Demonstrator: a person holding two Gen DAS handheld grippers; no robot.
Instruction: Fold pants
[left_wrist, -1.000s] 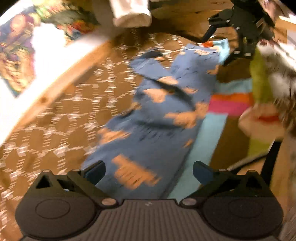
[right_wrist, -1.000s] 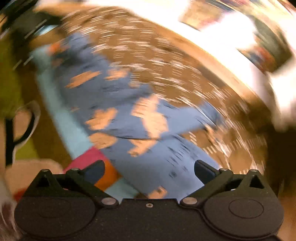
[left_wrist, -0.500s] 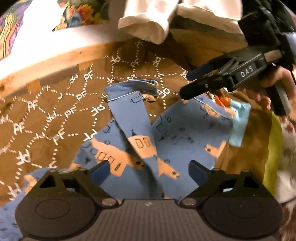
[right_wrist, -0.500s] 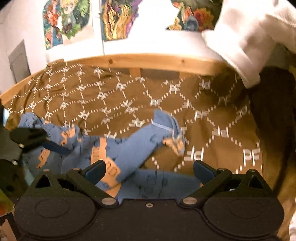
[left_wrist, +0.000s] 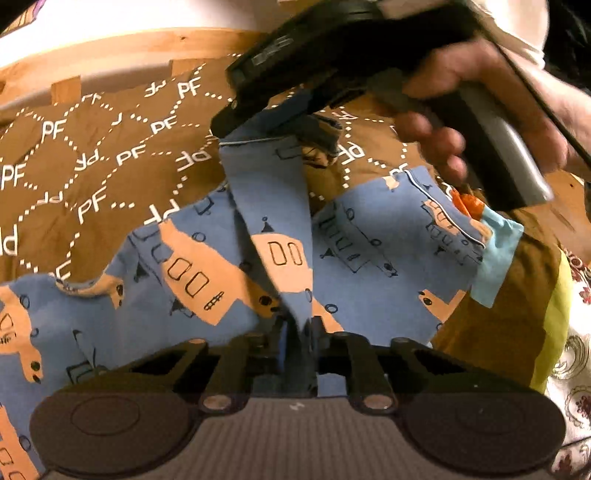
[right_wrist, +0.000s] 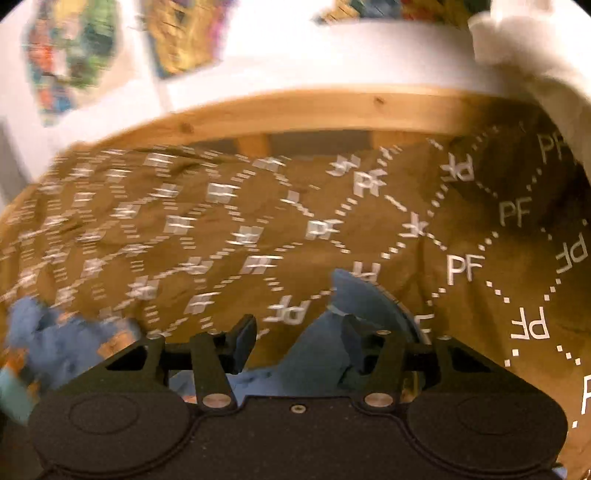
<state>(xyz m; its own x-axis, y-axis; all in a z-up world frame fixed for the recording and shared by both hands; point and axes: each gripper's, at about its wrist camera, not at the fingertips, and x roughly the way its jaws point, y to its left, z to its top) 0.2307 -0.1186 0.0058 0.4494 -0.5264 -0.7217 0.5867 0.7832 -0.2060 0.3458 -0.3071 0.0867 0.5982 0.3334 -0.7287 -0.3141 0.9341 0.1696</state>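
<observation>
Lying spread across a brown bedspread (left_wrist: 110, 155) printed with white dotted diamonds and "PF" letters, the blue pants (left_wrist: 369, 251) show orange vehicle shapes and thin black outline drawings. In the left wrist view the left gripper (left_wrist: 298, 332) has its two fingers drawn close together on a narrow ridge of the blue cloth, so it is pinching the pants at the near edge of the picture. From that pinch a strip of one leg runs up and away to its hem, and there the right gripper (left_wrist: 258, 122) comes in from the upper right, held by the person's hand (left_wrist: 480, 110); its dark tips sit at the hem, with a fold of the cloth bunched just beside them. The right wrist view is blurred on its left side. In it the right gripper (right_wrist: 299, 332) has a plain gap between its fingers: the right finger is pressed into a raised fold of blue cloth, while the left finger (right_wrist: 242, 341) stands apart from it over bare bedspread, so the tongs are parted and not closed on the cloth. More of the pants shows as a blurred blue heap at the far left. A wooden bed frame (right_wrist: 295, 110) borders the bedspread, with a white wall and colourful pictures (right_wrist: 70, 55) behind it.
</observation>
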